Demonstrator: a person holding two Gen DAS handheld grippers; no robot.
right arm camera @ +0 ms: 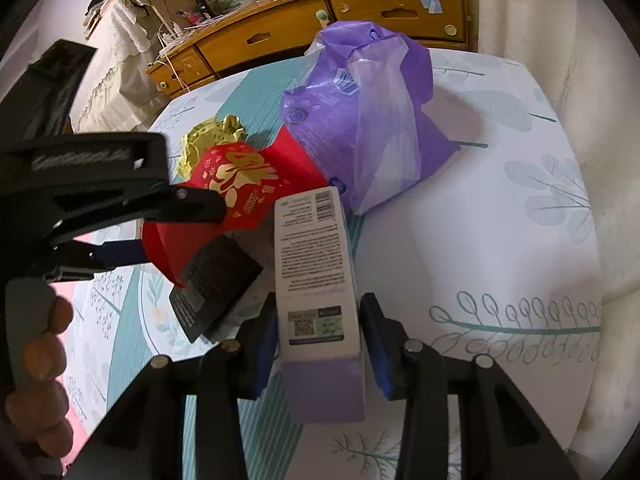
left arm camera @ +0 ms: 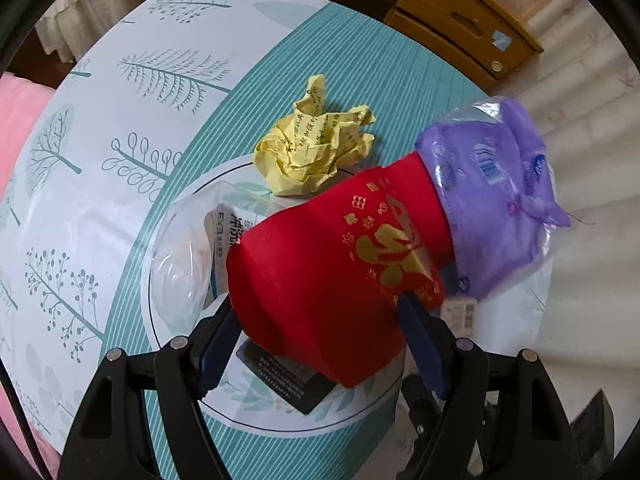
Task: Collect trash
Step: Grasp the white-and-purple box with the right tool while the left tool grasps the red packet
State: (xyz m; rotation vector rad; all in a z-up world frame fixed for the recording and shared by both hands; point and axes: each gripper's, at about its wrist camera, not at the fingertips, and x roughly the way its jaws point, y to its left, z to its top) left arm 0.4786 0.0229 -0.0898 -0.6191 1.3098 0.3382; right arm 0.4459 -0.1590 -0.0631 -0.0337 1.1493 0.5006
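Note:
My left gripper [left arm camera: 316, 320] is shut on a red paper bag with gold print [left arm camera: 332, 264], held above the table; its far end sits inside a purple plastic bag [left arm camera: 492, 196]. My right gripper [right arm camera: 320, 344] is shut on a white and lilac carton [right arm camera: 316, 280]. In the right wrist view the red bag [right arm camera: 256, 184], the purple bag [right arm camera: 360, 120] and the left gripper [right arm camera: 160, 224] show ahead. Crumpled yellow paper [left arm camera: 312, 148] lies behind the red bag. A black packet [right arm camera: 216, 284] and clear plastic wrap [left arm camera: 188, 264] lie under it.
The table has a teal and white leaf-print cloth [left arm camera: 100, 168]. A wooden drawer unit [right arm camera: 340, 16] stands beyond its far edge. A pink cloth [left arm camera: 20, 120] lies at the left. The person's hand [right arm camera: 40, 360] holds the left gripper.

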